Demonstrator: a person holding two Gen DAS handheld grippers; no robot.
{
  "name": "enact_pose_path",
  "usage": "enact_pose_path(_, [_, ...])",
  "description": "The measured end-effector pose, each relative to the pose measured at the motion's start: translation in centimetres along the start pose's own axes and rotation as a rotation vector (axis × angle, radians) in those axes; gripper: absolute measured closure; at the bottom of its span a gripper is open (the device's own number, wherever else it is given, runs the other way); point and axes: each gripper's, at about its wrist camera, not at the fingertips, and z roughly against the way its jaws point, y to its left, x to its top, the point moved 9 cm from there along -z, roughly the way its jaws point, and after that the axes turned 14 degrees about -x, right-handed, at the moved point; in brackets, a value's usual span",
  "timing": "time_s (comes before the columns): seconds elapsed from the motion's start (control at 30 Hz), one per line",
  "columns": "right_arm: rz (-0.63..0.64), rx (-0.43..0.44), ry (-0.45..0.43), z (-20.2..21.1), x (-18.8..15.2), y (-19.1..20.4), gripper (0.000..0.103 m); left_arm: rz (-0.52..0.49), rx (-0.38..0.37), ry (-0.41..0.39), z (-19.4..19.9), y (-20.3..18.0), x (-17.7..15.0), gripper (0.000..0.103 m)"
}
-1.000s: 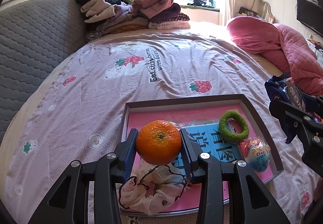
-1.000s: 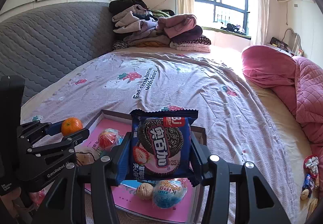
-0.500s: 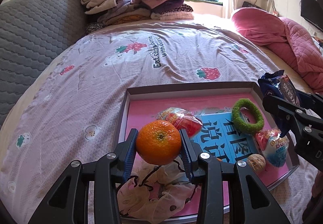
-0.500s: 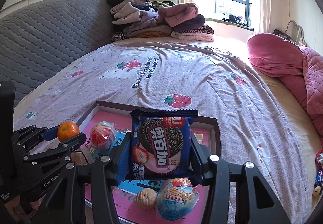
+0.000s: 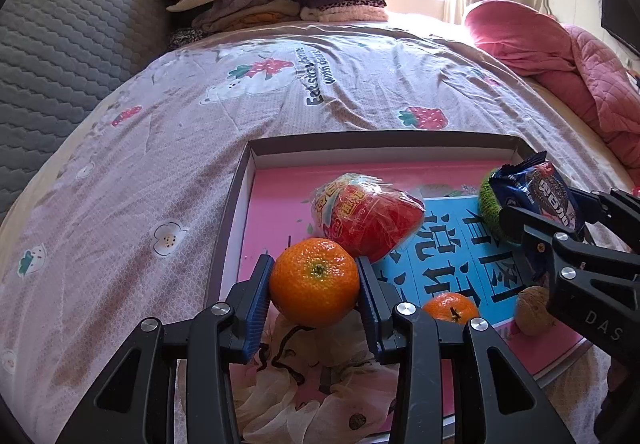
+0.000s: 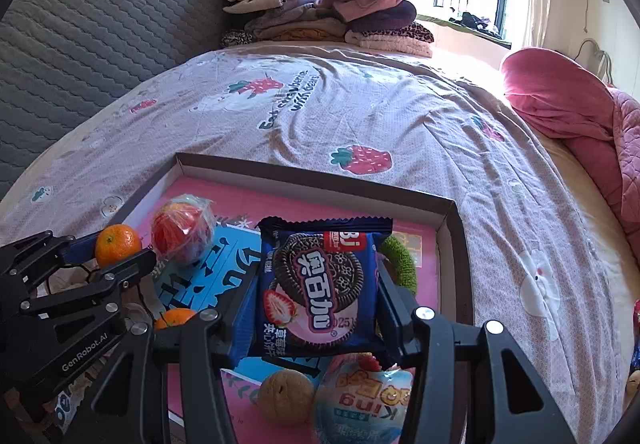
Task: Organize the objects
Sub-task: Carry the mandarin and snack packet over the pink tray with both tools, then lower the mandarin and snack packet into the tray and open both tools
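The left gripper (image 5: 315, 284) clamps a mandarin (image 5: 314, 282) above the tray (image 5: 360, 145); the right gripper (image 6: 318, 308) pinches a biscuit packet (image 6: 320, 284). Risk: the released mandarin may roll onto the red bag (image 5: 368, 215).

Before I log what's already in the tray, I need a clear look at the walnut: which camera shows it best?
The right wrist view: the walnut lies whole and near on the pink tray floor. The left wrist view shows it smaller, partly hidden behind the right claw.
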Motion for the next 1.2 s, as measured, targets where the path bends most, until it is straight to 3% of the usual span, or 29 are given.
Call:
enact_pose_path(0.5, [0.098,-0.02,-0.03,-0.3,-0.6,2.1,0.051,-0.002,-0.002,0.035,-1.4,0.3,-1.2,0.062])
enact_pose_path(0.97, [0.119,-0.014,0.036,-1.6,-1.8,2.7,0.051,0.011,-0.015,0.043,-1.3,0.4,-1.3,0.061])
enact_pose_path(1.2, [0.108,-0.012,0.042,-1.2,-1.7,2.6,0.051,0.02,-0.029,0.034,-0.7,0.2,-0.9,0.051])
